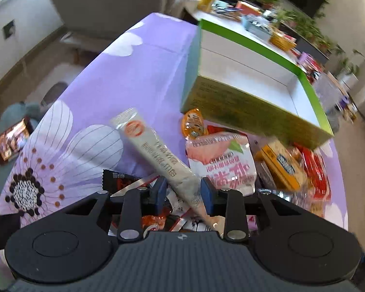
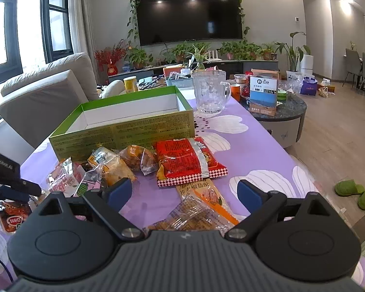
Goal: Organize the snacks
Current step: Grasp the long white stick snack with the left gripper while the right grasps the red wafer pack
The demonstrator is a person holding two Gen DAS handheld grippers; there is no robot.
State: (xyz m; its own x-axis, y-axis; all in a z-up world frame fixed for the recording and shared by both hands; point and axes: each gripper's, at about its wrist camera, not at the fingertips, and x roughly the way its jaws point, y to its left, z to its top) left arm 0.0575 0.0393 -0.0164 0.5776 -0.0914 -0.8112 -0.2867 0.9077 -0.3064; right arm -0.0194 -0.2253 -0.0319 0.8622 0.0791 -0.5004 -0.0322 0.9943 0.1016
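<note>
My left gripper (image 1: 183, 192) is shut on a long grey-white snack packet (image 1: 155, 150) and holds it above a pile of snacks. A pink packet (image 1: 221, 160), an orange sweet (image 1: 193, 123) and a yellow packet (image 1: 281, 164) lie below, in front of the open green box (image 1: 255, 102). In the right wrist view the green box (image 2: 124, 131) stands behind a red packet (image 2: 185, 160), yellow packets (image 2: 114, 165) and an orange-edged clear packet (image 2: 202, 206). My right gripper (image 2: 183, 192) is open and empty above that packet.
A purple flowered cloth (image 2: 255, 146) covers the table. A glass jug (image 2: 210, 91) stands behind the box. A round side table (image 2: 284, 112) with boxes is at the right. A sofa (image 2: 41, 99) is at the left. Green slippers (image 2: 355, 192) lie on the floor.
</note>
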